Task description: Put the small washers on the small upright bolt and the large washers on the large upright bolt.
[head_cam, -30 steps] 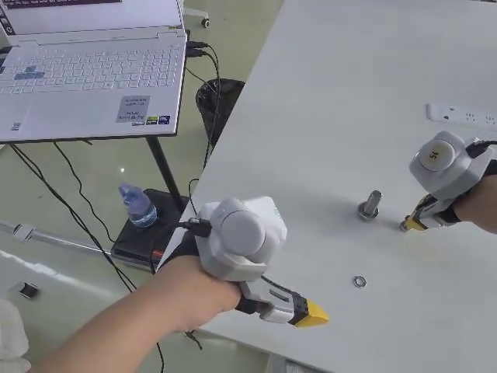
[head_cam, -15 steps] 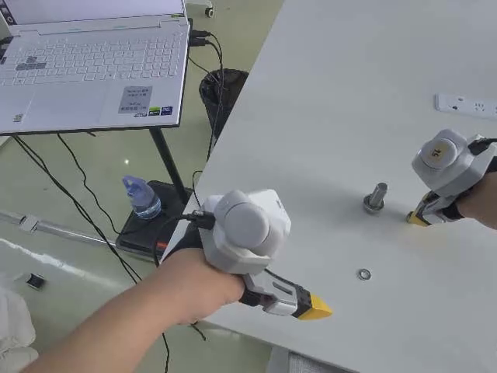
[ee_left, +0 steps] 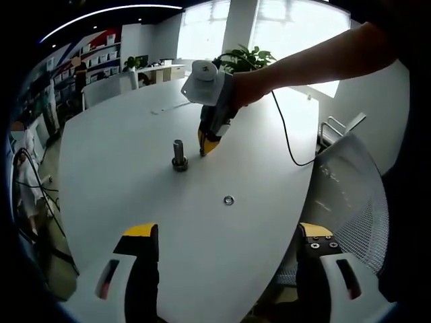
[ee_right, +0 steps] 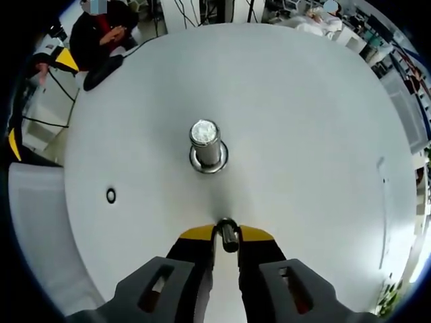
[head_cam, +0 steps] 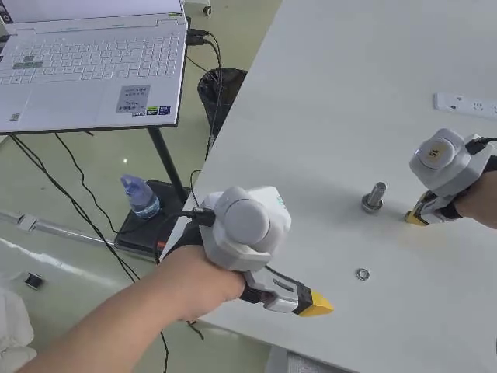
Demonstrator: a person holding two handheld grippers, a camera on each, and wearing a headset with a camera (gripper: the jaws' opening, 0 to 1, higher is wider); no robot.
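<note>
The large bolt (head_cam: 373, 196) (ee_right: 207, 148) (ee_left: 179, 155) stands upright on the white table (head_cam: 326, 116). My right gripper (head_cam: 414, 218) (ee_right: 227, 237) rests tip-down just right of it, shut on a small metal piece that looks like the small bolt (ee_right: 227, 235). One small washer (head_cam: 362, 273) (ee_left: 229, 200) (ee_right: 111, 196) lies flat nearer the front edge. My left gripper (head_cam: 314, 305) (ee_left: 229, 232) hovers over the table's front edge, open and holding nothing, with the washer ahead of it. The right gripper (ee_left: 205, 142) also appears in the left gripper view, beside the bolt.
A laptop (head_cam: 93, 70) sits on a stand left of the table, above a water bottle (head_cam: 140, 198), cables and a black bin (head_cam: 221, 93). A power strip (head_cam: 466, 105) lies at the far right. A mesh chair (ee_left: 357, 195) stands by the table's edge.
The head camera has shifted a little. Both grippers, the bolt and the washer keep nearly the same places.
</note>
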